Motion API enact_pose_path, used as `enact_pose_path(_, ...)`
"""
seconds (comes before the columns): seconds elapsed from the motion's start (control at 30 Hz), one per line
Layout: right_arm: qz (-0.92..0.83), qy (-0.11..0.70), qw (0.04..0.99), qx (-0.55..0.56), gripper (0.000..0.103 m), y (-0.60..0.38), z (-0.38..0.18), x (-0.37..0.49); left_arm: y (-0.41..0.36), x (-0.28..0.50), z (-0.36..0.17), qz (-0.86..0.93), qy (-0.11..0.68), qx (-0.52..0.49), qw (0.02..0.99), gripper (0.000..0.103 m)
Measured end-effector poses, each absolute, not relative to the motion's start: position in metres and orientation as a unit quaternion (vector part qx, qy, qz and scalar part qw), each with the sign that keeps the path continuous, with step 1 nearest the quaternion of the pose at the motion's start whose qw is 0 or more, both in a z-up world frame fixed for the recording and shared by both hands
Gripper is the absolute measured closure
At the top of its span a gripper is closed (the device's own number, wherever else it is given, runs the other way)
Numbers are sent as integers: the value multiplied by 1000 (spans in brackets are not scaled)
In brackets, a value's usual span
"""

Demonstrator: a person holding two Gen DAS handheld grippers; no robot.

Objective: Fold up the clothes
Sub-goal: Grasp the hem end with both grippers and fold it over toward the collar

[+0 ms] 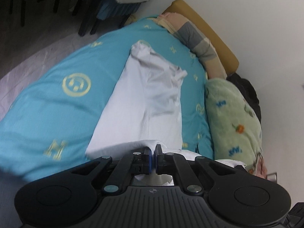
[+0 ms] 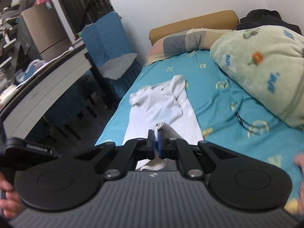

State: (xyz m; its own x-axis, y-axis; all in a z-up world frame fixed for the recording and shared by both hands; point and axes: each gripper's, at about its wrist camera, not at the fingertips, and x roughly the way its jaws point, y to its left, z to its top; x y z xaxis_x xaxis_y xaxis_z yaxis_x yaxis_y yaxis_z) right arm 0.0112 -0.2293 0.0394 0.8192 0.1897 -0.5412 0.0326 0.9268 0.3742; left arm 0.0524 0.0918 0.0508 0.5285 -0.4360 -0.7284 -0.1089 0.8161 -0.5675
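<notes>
A white shirt (image 1: 144, 102) lies stretched lengthwise on the turquoise bedsheet (image 1: 47, 114), its collar end far from me. My left gripper (image 1: 153, 148) is shut on the shirt's near hem, white cloth pinched between its blue pads. In the right wrist view the same white shirt (image 2: 161, 104) runs away from me over the turquoise bedsheet (image 2: 224, 98). My right gripper (image 2: 156, 133) is shut on a bunched fold of the near hem, and cloth hangs below the jaws.
A green fleece blanket (image 2: 266, 66) is heaped on the bed's right side, with a patchwork pillow (image 2: 182, 39) and a mustard headboard (image 2: 193, 22) beyond. A blue-covered chair (image 2: 112, 43) and a desk (image 2: 47, 79) stand left of the bed. A hand (image 2: 7, 199) grips the handle.
</notes>
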Motion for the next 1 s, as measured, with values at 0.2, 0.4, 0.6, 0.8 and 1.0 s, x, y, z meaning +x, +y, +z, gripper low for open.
enact_pose_path(0.2, 20, 295, 931, 212, 96, -247, 9, 113, 66, 152, 28, -80, 442, -241, 860, 99)
enact_pose_path(0.4, 5, 273, 950, 151, 96, -244, -44, 193, 43, 231, -21, -55, 422, -168, 889, 99)
enact_pose_path(0.6, 7, 311, 945, 96, 96, -237, -117, 250, 32, 269, -82, -51, 414, -116, 901, 99)
enact_pose_path(0.8, 5, 339, 934, 112, 96, -241, -149, 265, 22, 272, -103, -72, 413, -61, 906, 97)
enact_pose_path(1.0, 9, 321, 939, 123, 94, -237, -111, 247, 10, 248, -68, -92, 389, -30, 916, 64)
